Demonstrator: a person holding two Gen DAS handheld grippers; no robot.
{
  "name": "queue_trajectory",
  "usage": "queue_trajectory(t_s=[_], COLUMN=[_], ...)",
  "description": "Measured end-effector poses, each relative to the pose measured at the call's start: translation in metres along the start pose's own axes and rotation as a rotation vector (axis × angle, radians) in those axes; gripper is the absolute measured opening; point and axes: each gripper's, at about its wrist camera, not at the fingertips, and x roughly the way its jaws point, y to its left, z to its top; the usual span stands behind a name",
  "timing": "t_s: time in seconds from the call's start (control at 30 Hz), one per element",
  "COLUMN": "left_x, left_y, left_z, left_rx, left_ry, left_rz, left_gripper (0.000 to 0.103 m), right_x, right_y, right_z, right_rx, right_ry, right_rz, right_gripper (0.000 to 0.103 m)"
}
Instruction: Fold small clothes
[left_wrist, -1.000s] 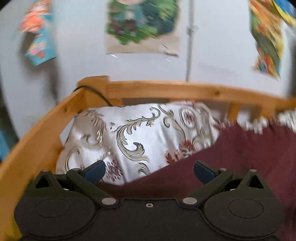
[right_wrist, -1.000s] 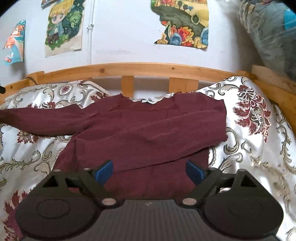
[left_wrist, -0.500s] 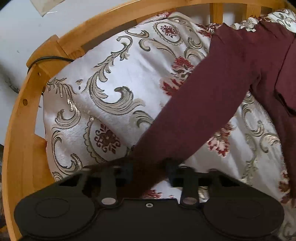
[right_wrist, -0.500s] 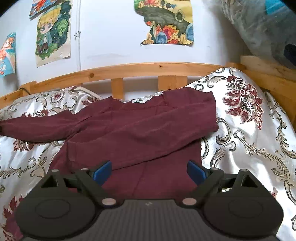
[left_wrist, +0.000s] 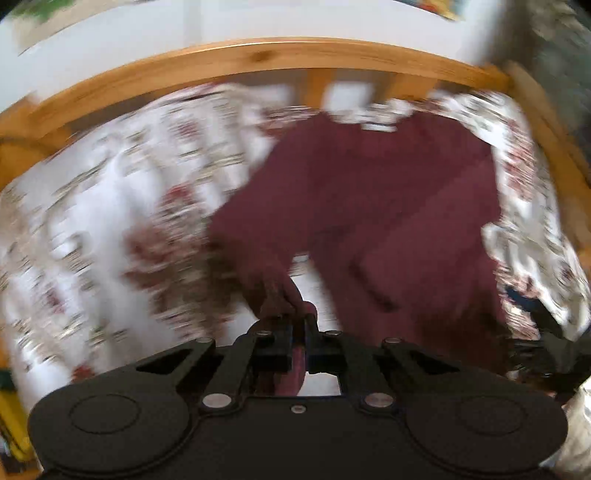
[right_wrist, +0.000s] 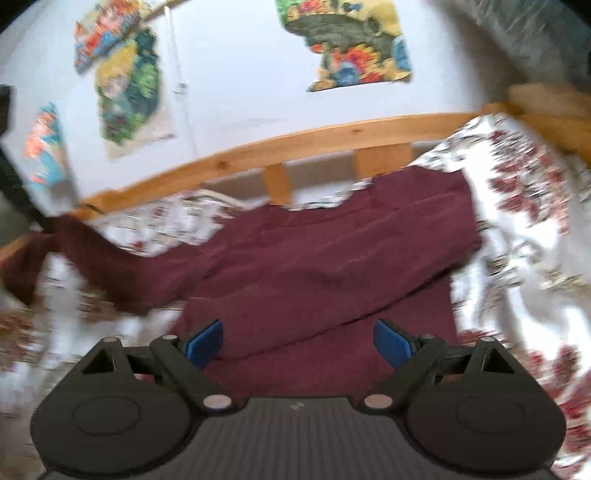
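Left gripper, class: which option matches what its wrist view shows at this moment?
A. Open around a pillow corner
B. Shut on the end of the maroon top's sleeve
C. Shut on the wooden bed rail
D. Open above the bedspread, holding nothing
B: the left gripper has its jaws closed together with the maroon top's sleeve pinched between them, lifted off the floral bedspread.

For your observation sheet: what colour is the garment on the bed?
Dark maroon shirt; clearest in the right wrist view.

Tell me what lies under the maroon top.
The maroon top lies on a white floral bedspread, which shows all around it. Whatever sits beneath the cloth's middle is covered. The left tool pinches one sleeve end.
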Motion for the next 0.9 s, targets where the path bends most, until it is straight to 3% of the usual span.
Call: queue_trajectory(t_s=[0.13, 0.27, 0.47, 0.6, 0.7, 0.77, 0.83, 0.9], left_x=[0.02, 0.049, 0.093, 0.128, 0.152, 0.16, 0.162, 0.157], left_y=[-0.067, -0.11, -0.168, -0.194, -0.201, -0.2, -0.197, -0.188], left_z=[0.017, 0.033, 0.04, 0.043, 0.046, 0.049, 0.051, 0.054], left_rx=[0.11, 0.12, 0.13, 0.114, 0.082, 0.068, 0.058, 0.052], left_ry=[0.029, 0.078, 0.13, 0.16, 0.172, 0.165, 0.141, 0.11], left_rz=[-0.027, -0.061, -0.079, -0.103, -0.147, -0.178, -0.185, -0.209], left_gripper=[0.005, 0.005, 0.005, 0.006, 0.007, 0.016, 0.025, 0.031], right_x=[-0.01, -0.021, -0.02, -0.008, 0.002, 0.009, 0.012, 0.015], right_y=[0.004, 0.017, 0.023, 0.011, -0.007, -0.018, -0.032, -0.044], right_z=[0.004, 0.002, 0.0, -0.001, -0.002, -0.003, -0.005, -0.006], right_rx=[0.023, 0.003, 0.066, 0.164, 0.242, 0.278, 0.306, 0.337], right_ry=[0.002, 0.002, 0.013, 0.029, 0.062, 0.096, 0.118, 0.136], right_rz=[0.242, 0.389, 0.446, 0.388, 0.302, 0.212, 0.142, 0.084], right_gripper=[0.096, 0.097, 0.097, 0.094, 0.066, 0.032, 0.019, 0.016])
